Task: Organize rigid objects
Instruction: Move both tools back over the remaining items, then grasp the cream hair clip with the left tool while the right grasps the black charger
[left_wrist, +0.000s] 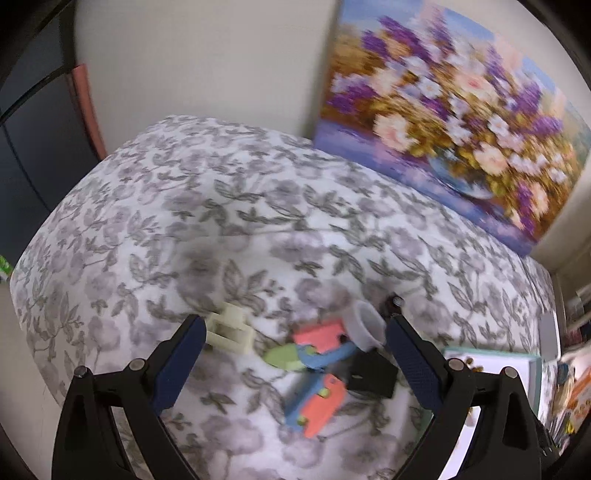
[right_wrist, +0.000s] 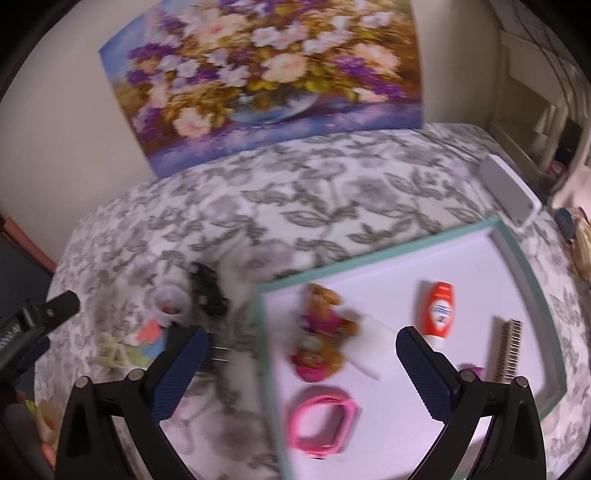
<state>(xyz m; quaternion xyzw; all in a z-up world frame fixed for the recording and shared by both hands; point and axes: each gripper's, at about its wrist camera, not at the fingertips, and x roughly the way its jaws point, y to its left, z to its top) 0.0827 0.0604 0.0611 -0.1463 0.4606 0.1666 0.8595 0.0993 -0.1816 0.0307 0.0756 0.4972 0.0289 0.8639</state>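
My left gripper is open above a small pile on the floral bedcover: a cream plastic clip, a coral, blue and green toy, a white cup and a black block. Nothing is between its fingers. My right gripper is also open and empty over the left part of a white tray with a teal rim. In the tray lie a small plush toy, a pink band, an orange and white bottle and a comb. The same pile lies left of the tray.
A flower painting leans against the wall behind the bed. A white flat device lies near the tray's far right corner. A black clip-like object lies beside the cup. The other gripper's black tip shows at the left edge.
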